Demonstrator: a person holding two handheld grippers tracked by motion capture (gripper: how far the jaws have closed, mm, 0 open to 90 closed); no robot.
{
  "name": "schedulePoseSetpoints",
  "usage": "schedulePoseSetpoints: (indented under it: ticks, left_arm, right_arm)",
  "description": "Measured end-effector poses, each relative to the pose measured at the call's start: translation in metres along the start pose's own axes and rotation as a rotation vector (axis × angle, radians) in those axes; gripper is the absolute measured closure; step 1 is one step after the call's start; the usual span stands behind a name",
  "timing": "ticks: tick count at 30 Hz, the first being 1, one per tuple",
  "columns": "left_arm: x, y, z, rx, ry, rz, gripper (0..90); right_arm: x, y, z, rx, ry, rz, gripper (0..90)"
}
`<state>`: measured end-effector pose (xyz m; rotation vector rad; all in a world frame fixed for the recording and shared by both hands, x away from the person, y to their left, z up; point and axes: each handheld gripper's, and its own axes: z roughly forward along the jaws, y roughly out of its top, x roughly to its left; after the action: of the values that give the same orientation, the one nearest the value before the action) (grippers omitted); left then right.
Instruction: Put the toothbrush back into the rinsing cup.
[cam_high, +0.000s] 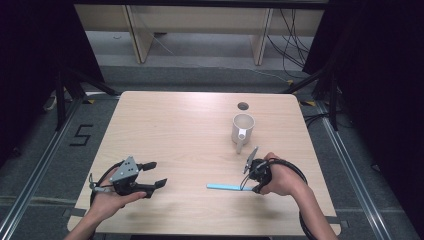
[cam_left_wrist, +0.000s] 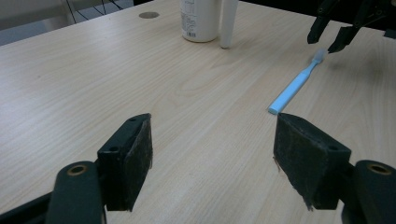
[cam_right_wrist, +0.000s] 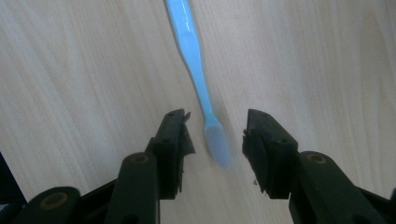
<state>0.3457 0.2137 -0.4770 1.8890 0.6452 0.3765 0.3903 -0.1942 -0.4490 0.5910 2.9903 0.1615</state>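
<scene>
- Low and right of centre in the high view, a blue toothbrush (cam_high: 223, 187) is seen lying flat on the wooden table (cam_high: 175, 130), its bristle end pointing toward the right gripper (cam_high: 253, 174).
- At the bottom of the right gripper view, the brush head (cam_right_wrist: 218, 144) is framed between the two black jaws, which are spread apart with bare wood showing on either side of it; nothing is gripped yet, and contact with the bristles cannot be made out.
- The step in hand is judged to be the approach for picking up the toothbrush, with the jaws lined up around its head end.
- At the lower left of the high view, the left gripper (cam_high: 150, 175) is held released and empty above the table, well apart from the toothbrush; in its own view the jaws stand wide with only tabletop between them.
- Above the toothbrush in the high view, a white mug (cam_high: 243, 128) stands upright, with a round hole (cam_high: 243, 106) in the table beyond it.
- For the next move, a slight lowering and a closing of the right jaws on the neck or head is called for, kept square so the thin handle is not twisted out or pushed along the wood.
</scene>
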Motion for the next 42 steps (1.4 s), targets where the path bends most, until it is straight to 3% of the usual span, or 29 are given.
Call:
schedulePoseSetpoints:
  ticks: [1, 15, 17, 24, 29, 33, 35, 36, 39, 40, 42]
  left_arm:
    - [0.000, 0.000, 0.000, 0.002, -0.002, 0.002, 27.9]
    - [-0.003, 0.002, 0.004, 0.019, -0.005, 0.012, 27.5]
    - [-0.003, 0.002, 0.005, 0.022, -0.010, 0.014, 27.5]
    - [-0.005, 0.003, 0.007, 0.015, -0.020, 0.016, 27.2]
    - [-0.005, 0.002, 0.007, 0.027, -0.015, 0.019, 27.1]
    - [-0.005, 0.002, 0.007, 0.026, -0.014, 0.018, 27.1]
    - [-0.005, 0.002, 0.006, 0.028, -0.015, 0.020, 27.1]
    - [-0.005, 0.002, 0.006, 0.029, -0.015, 0.020, 27.1]
    - [-0.005, 0.002, 0.007, 0.031, -0.015, 0.023, 26.9]
    - [-0.005, 0.002, 0.007, 0.032, -0.015, 0.023, 26.9]
    - [-0.006, 0.002, 0.007, 0.034, -0.017, 0.027, 26.8]
  right_arm:
    - [0.000, 0.002, 0.001, -0.004, -0.003, -0.029, 58.7]
    - [0.003, 0.018, 0.003, -0.007, 0.005, -0.060, 59.0]
    - [0.005, 0.022, 0.002, -0.002, 0.000, -0.046, 59.1]
    - [0.006, 0.029, 0.007, 0.004, 0.008, -0.080, 59.3]
    - [0.009, 0.032, 0.011, 0.016, 0.009, -0.061, 59.5]
    - [0.009, 0.038, 0.016, 0.017, 0.015, -0.107, 59.9]
    - [0.011, 0.038, 0.016, 0.020, 0.021, -0.078, 60.0]
    - [0.010, 0.039, 0.017, 0.019, 0.023, -0.101, 60.1]
    - [0.011, 0.042, 0.018, 0.027, 0.023, -0.101, 60.6]
    - [0.009, 0.042, 0.020, 0.010, 0.027, -0.130, 60.7]
    - [0.012, 0.044, 0.020, 0.030, 0.027, -0.091, 61.3]
